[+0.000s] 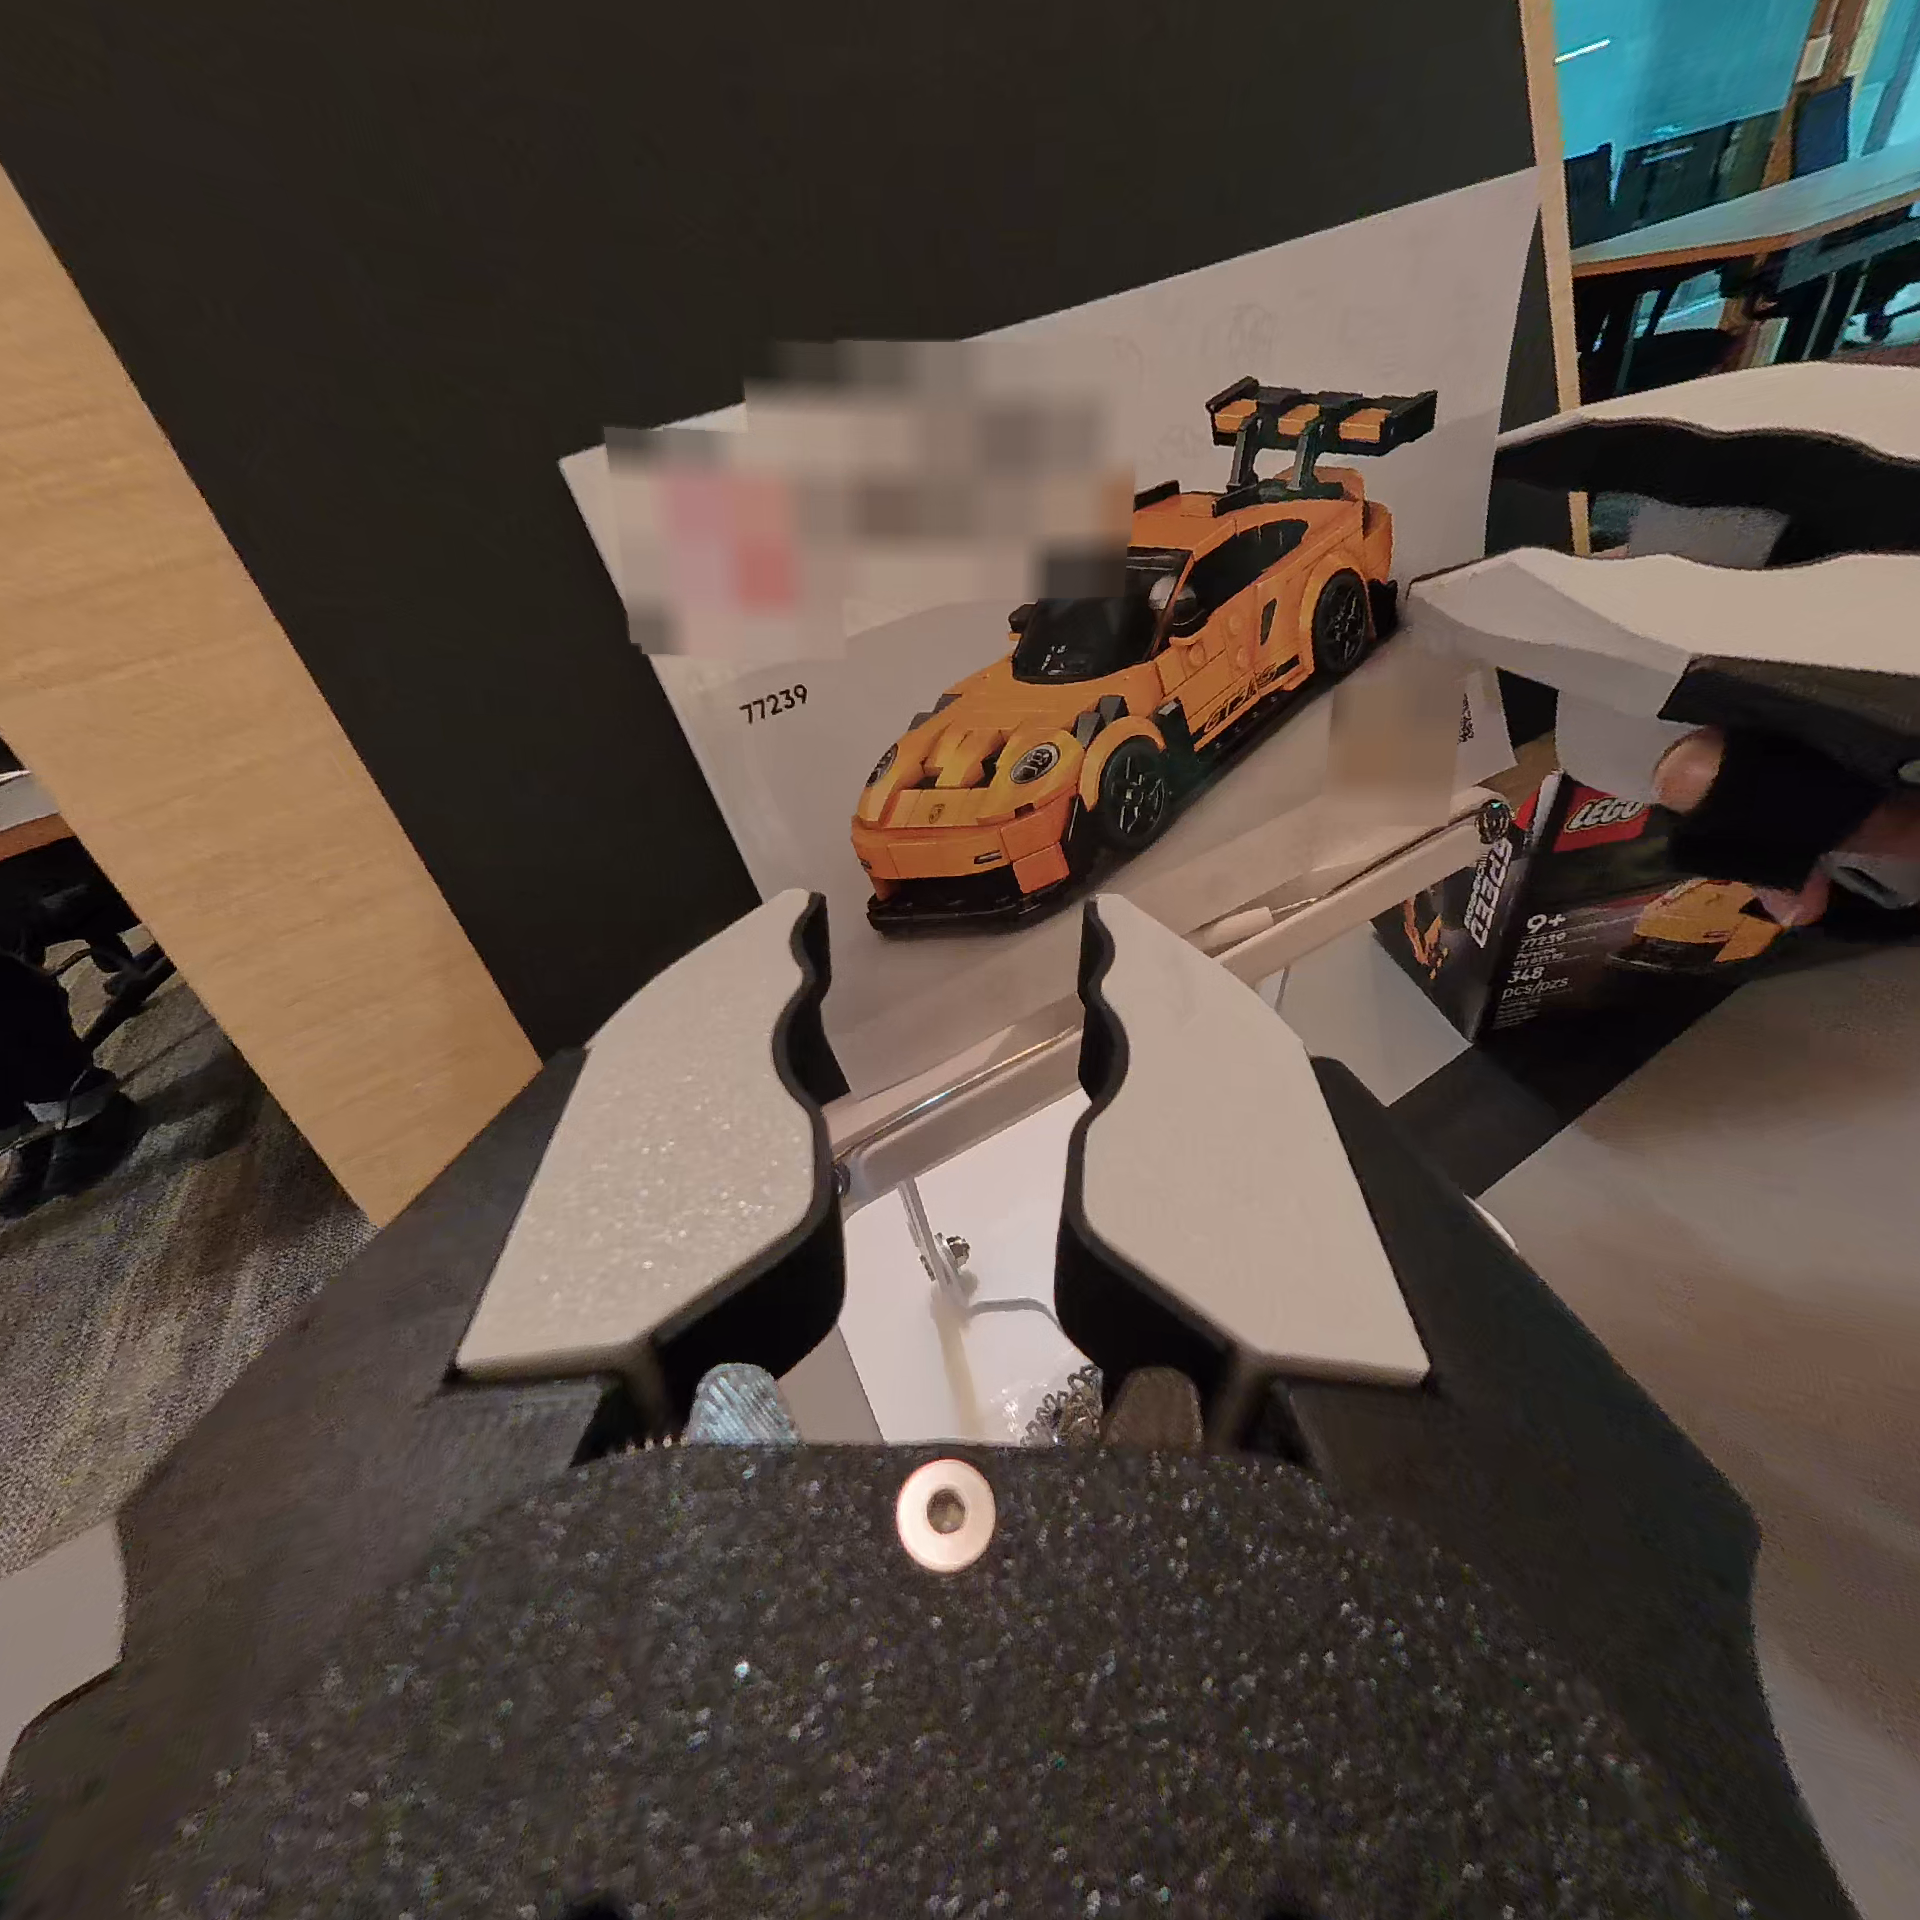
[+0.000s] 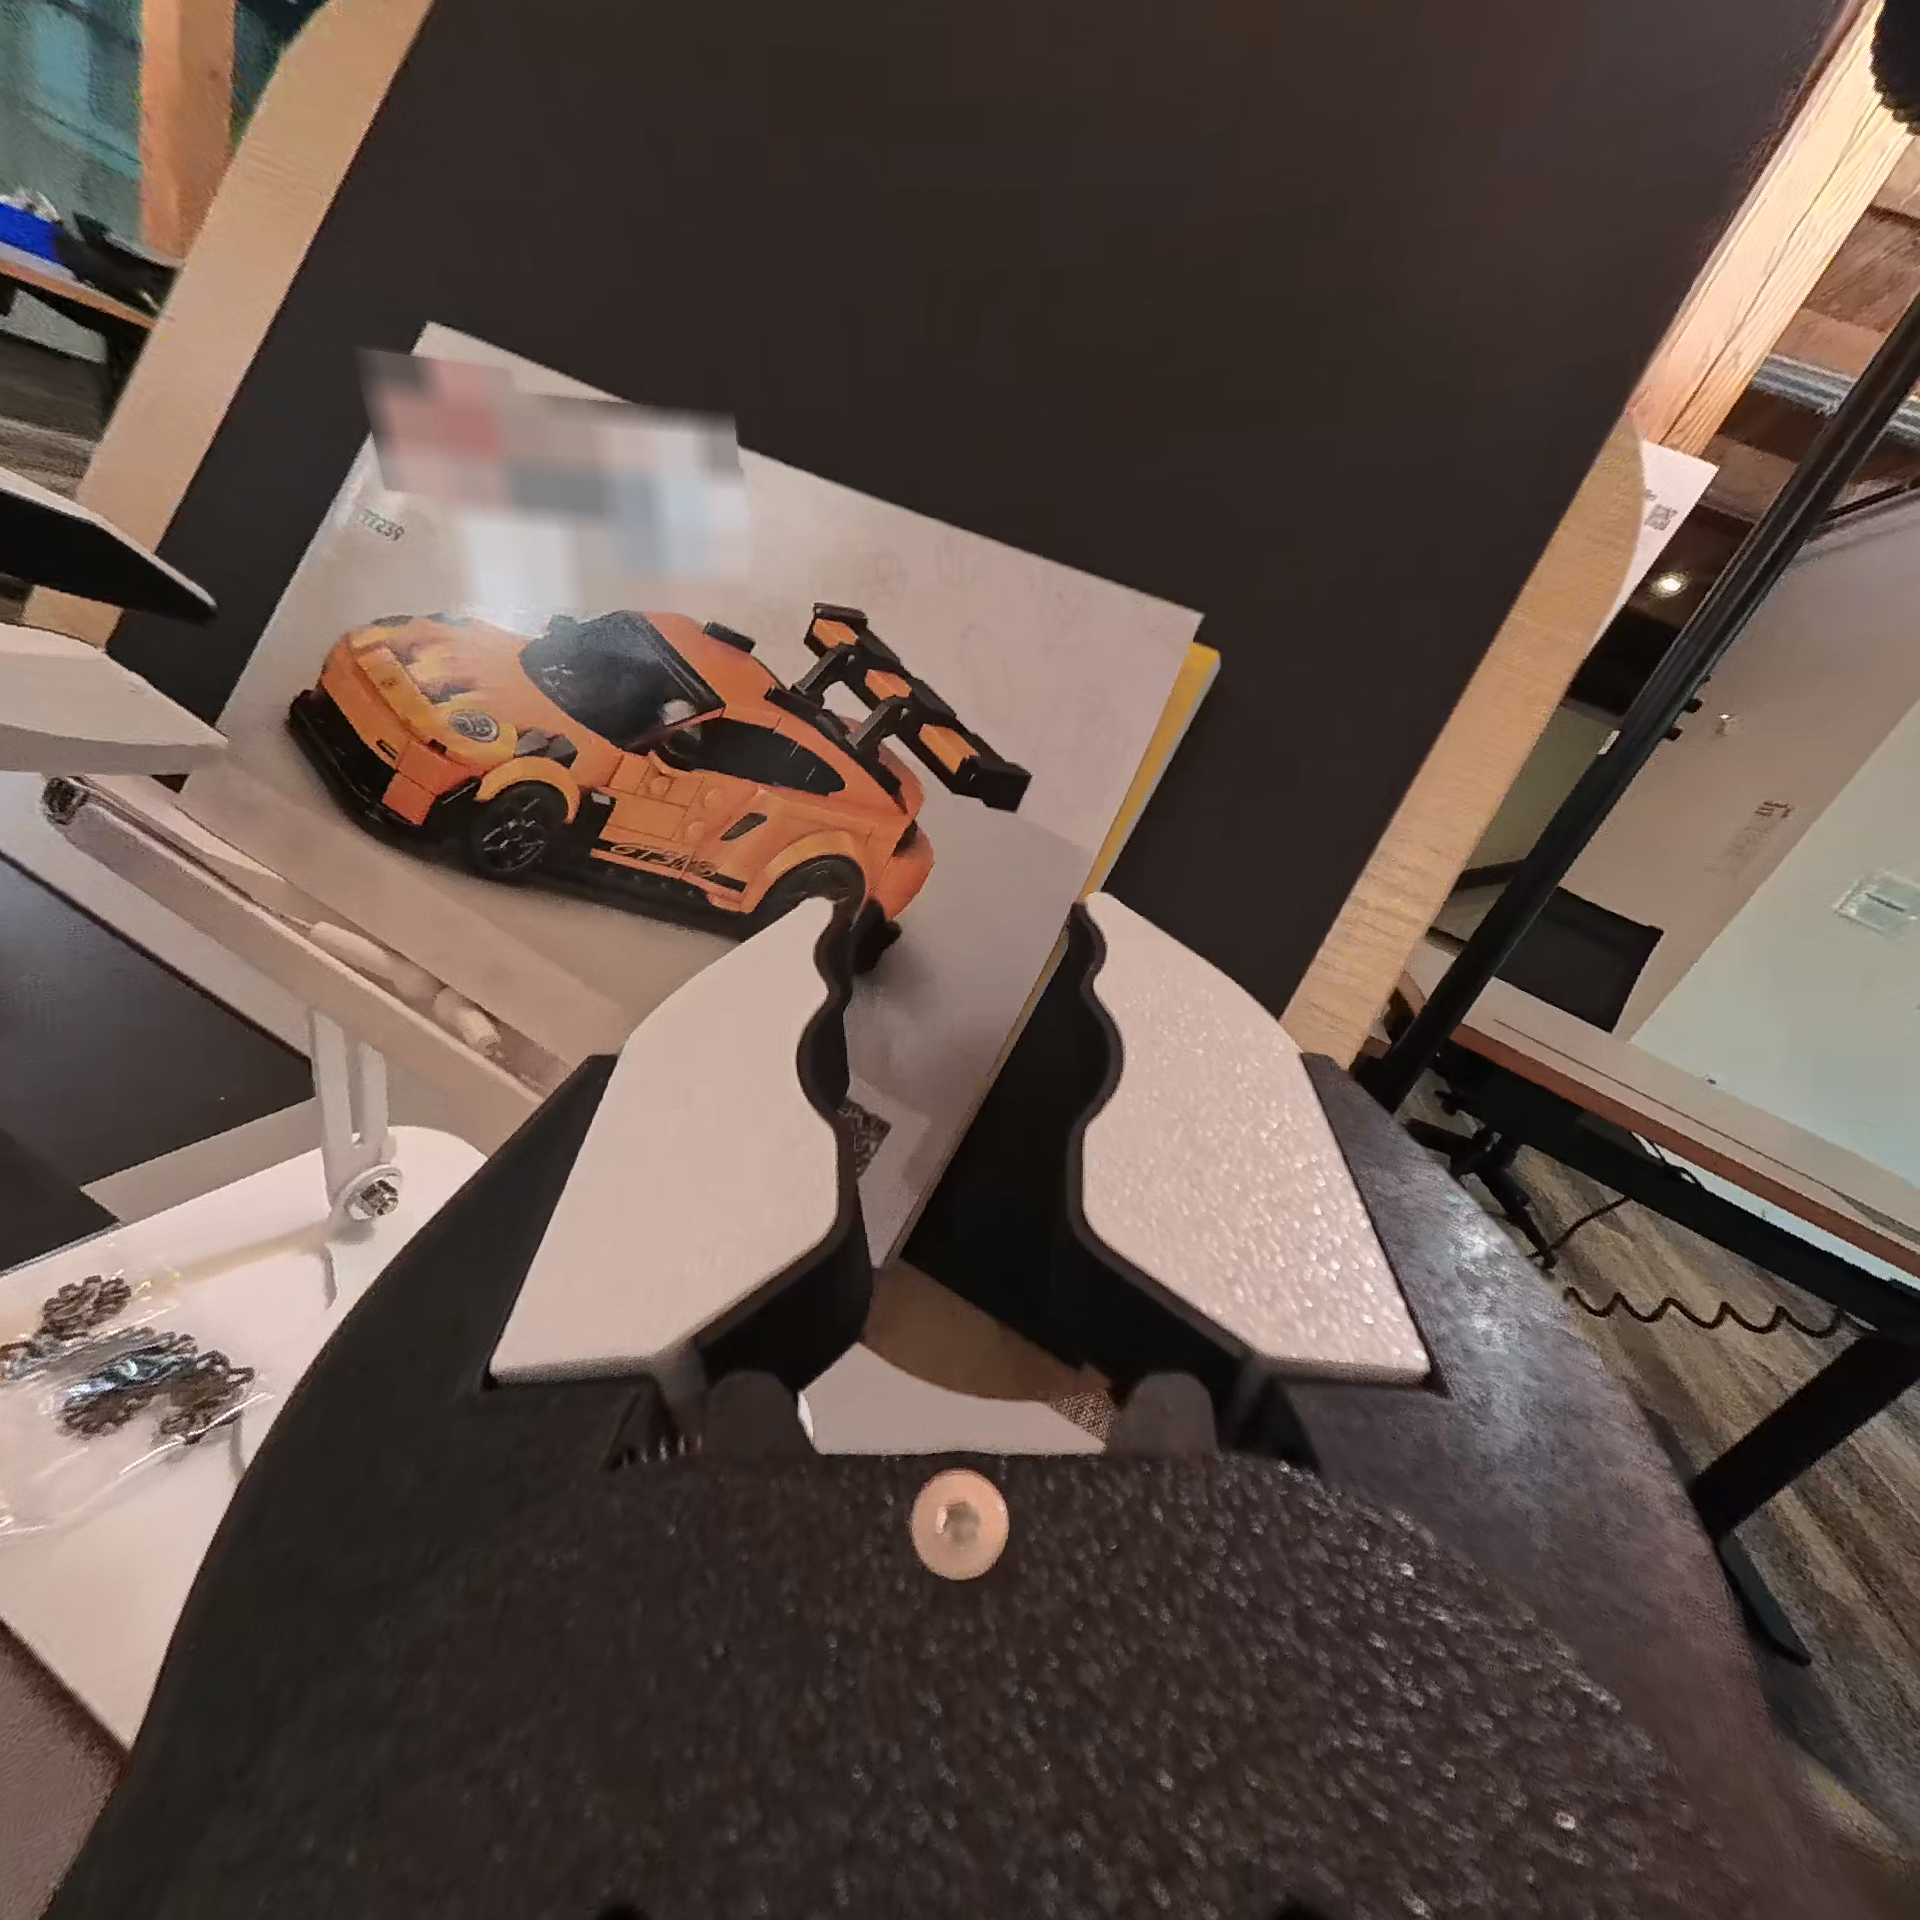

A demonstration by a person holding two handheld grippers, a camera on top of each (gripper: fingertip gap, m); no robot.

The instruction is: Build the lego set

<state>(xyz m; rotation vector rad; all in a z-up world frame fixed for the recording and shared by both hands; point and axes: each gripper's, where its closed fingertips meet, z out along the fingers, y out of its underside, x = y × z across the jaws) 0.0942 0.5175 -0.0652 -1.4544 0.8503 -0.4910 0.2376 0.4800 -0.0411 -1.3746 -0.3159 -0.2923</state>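
The instruction booklet [image 1: 1039, 644], its cover picturing an orange car, leans on a white stand [image 1: 1049, 1070] against a black board. My left gripper [image 1: 954, 935] is open and empty, just in front of the booklet's lower edge. My right gripper [image 2: 951, 935] is open, and the booklet's [image 2: 727, 831] lower right corner lies between its fingers, untouched by the pads as far as I can tell. In the left wrist view the right gripper [image 1: 1455, 520] reaches in from the right at the booklet's edge. A clear bag of dark Lego parts [image 2: 125, 1361] lies on the stand's base [image 2: 260, 1195].
The black Lego box [image 1: 1538, 914] stands right of the stand, under the right gripper. A black backboard [image 2: 1039, 312] with wooden sides rises behind the booklet. A black tripod pole [image 2: 1662, 675] and another table [image 2: 1714, 1143] stand to the right. The left gripper [image 2: 94, 665] shows at the right wrist view's left edge.
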